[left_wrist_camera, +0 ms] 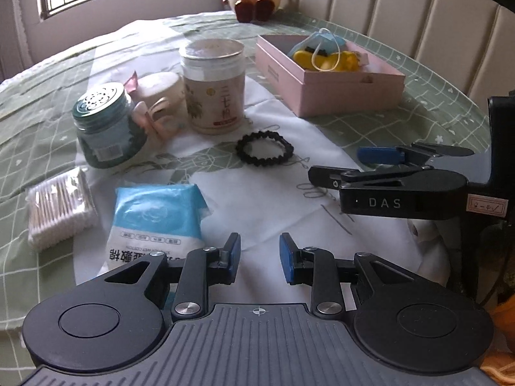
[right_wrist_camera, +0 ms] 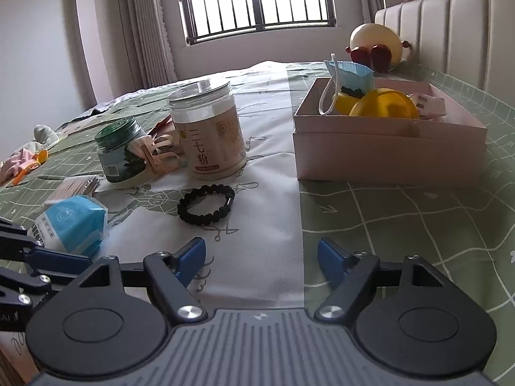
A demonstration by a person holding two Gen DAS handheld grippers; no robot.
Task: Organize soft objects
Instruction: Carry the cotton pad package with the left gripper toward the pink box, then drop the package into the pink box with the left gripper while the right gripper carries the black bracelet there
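blue-and-white plastic cotton pack [left_wrist_camera: 157,215] lies on bed left of left gripper [left_wrist_camera: 260,259], jaws apart, empty | right gripper [right_wrist_camera: 261,262] jaws apart, empty | pink cardboard box [right_wrist_camera: 386,151] holds blue face mask [right_wrist_camera: 349,70], yellow toys [right_wrist_camera: 383,104] | black bead bracelet [right_wrist_camera: 206,204] between | green grid bedspread [right_wrist_camera: 402,222], barred window [right_wrist_camera: 257,3]

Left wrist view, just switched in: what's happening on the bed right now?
Neither pair of tongs holds anything. The left tongs hover open beside the blue cotton pack; the right tongs are open short of the black bracelet. The pink box already contains a blue face mask and yellow items. Jars and cotton swabs sit untouched.
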